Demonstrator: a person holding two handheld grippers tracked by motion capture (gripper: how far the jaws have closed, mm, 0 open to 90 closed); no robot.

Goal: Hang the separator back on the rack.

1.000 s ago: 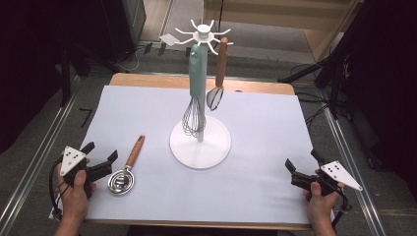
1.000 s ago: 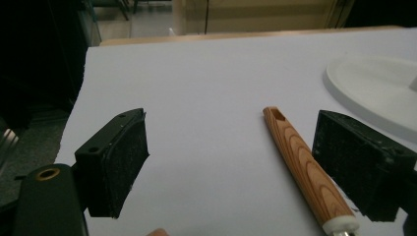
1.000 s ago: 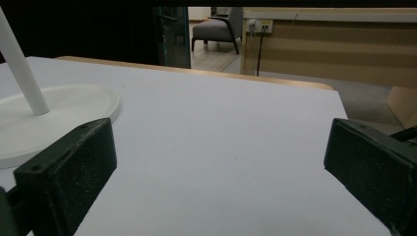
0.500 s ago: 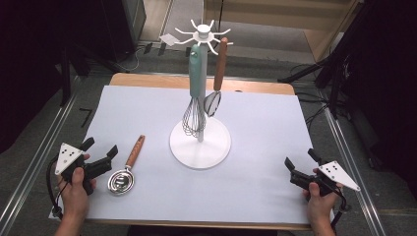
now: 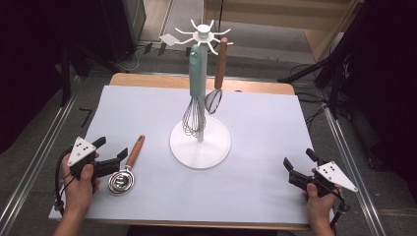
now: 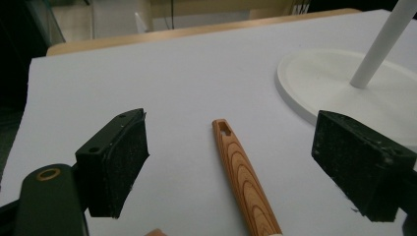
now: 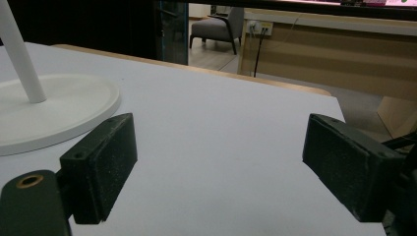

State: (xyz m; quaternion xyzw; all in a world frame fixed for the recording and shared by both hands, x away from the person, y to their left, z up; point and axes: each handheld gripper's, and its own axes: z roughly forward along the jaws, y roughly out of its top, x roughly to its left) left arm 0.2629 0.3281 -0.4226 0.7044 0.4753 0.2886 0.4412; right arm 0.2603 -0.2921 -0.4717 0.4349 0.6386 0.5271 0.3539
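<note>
Lying flat on the bench (image 5: 275,128) at abt 8 o'clock from the stand (image 5: 200,142), the small strainer (image 5: 126,167) has its metal bowl toward the person and its wooden handle (image 6: 244,183) running off toward 1 o'clock, well apart from the stand's base. Left hand-held gripper (image 5: 109,155) sits just beside it at 9 o'clock, jaws released and wide, nothing between the pads; in the left gripper view the handle runs up the middle of the gap, touching neither pad. Right hand-held gripper (image 5: 298,168) rests at 4 o'clock of the stand, jaws apart w/ bare bench between them, though they have just been closing a little, on nothing.

Handling, as I judge it: light, stiff utensil, wood handle plus thin steel bowl. Handle is smooth and tapered, so it cld slip or pivot if pinched near the narrow tip. Bowl end is the heavier bit, so a grip far up the handle will let it droop. Best hold prob mid-handle or a bit toward the bowl, pads square across the flat sides. Avoid the bowl: curved, shiny, mesh may dent. Hole at the handle tip looks meant for a stand hook, so leave that end free. A whisk (image 5: 193,98) and a 2nd strainer (image 5: 216,81) already hang there
</note>
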